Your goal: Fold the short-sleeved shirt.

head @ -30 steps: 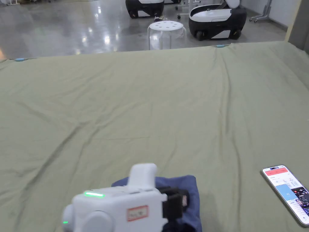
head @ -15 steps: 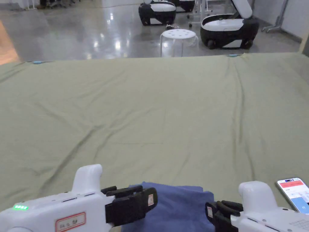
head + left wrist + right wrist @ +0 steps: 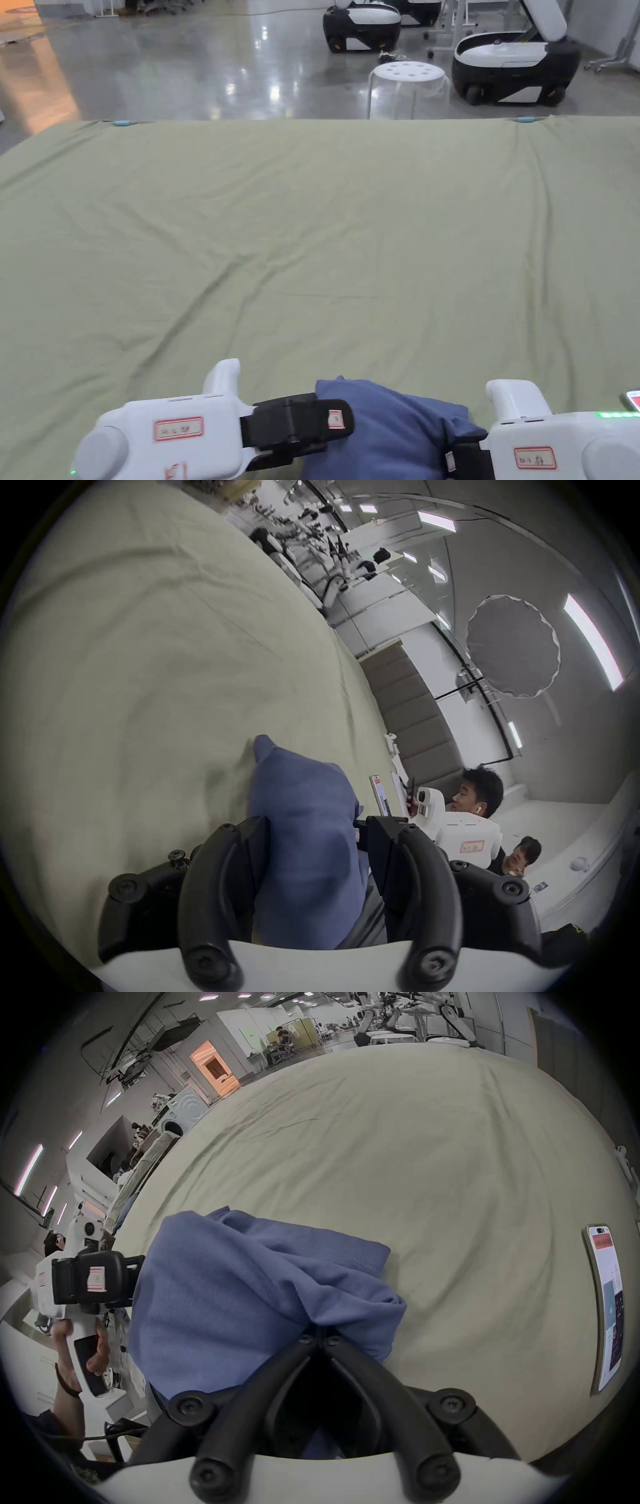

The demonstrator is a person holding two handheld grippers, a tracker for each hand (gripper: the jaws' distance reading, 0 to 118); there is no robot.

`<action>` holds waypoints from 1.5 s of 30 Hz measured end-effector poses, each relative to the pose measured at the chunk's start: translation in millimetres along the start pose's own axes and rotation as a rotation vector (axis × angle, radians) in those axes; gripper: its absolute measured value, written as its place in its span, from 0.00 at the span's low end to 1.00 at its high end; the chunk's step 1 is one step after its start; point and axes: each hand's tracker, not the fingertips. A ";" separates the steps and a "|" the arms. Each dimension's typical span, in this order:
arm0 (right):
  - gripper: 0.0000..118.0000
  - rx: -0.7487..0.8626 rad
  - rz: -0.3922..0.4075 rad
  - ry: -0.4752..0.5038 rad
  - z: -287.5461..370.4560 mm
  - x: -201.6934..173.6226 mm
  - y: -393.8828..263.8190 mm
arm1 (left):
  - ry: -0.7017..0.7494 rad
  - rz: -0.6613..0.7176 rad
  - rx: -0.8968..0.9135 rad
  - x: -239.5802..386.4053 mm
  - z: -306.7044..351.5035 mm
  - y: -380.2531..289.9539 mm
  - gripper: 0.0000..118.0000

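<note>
The blue short-sleeved shirt lies bunched in a soft heap at the near edge of the green-covered table. In the head view my left gripper is at the heap's left side and my right gripper at its right side. In the left gripper view the shirt bulges up between the jaws of my left gripper, which stand wide apart. In the right gripper view my right gripper has its jaws closed together on a pinch of the shirt.
A phone with a lit screen lies on the cloth to the right of the shirt. Beyond the table's far edge stand a white stool and dark wheeled machines on a glossy floor. Two people are off to the side.
The left gripper came off the top of the shirt to its left side and the right gripper came in at its right. The flat folded shirt now bulges up. The head camera shifted.
</note>
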 end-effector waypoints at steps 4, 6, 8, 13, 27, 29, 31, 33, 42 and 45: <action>0.00 0.009 0.028 -0.029 -0.4 -6.9 -2.1 | 0.013 0.070 -0.021 -14.3 -7.4 5.8 0.44; 0.00 0.010 0.037 -0.039 -0.6 -8.4 -2.4 | 0.014 0.089 -0.020 -16.1 -7.1 4.9 0.20; 0.00 0.011 0.038 -0.046 -1.1 -9.4 -2.7 | 0.057 0.093 -0.015 -18.6 -13.6 1.1 0.18; 0.00 0.040 0.011 -0.035 6.4 -7.6 -5.3 | 0.032 0.089 0.030 -8.5 -2.6 -2.2 0.17; 0.00 0.235 0.047 0.223 70.0 -69.0 -10.3 | 0.455 0.045 0.404 -56.6 302.2 109.1 0.17; 0.00 0.214 0.072 0.203 63.3 -70.5 -16.6 | 0.551 0.099 0.337 -86.4 317.3 120.5 0.17; 0.00 0.214 0.088 0.186 60.5 -69.8 -22.9 | 0.603 0.124 0.297 -106.4 320.3 123.8 0.19; 0.00 0.215 0.100 0.186 61.2 -67.1 -25.8 | 0.723 0.152 0.335 -110.5 318.9 123.8 0.30; 0.00 0.485 0.197 -0.013 118.6 -44.3 -12.4 | 1.051 -0.559 0.664 57.9 336.3 64.2 0.52; 0.00 0.638 0.213 -0.025 148.0 -50.4 -7.2 | 0.888 -0.676 0.743 126.6 313.7 25.1 0.52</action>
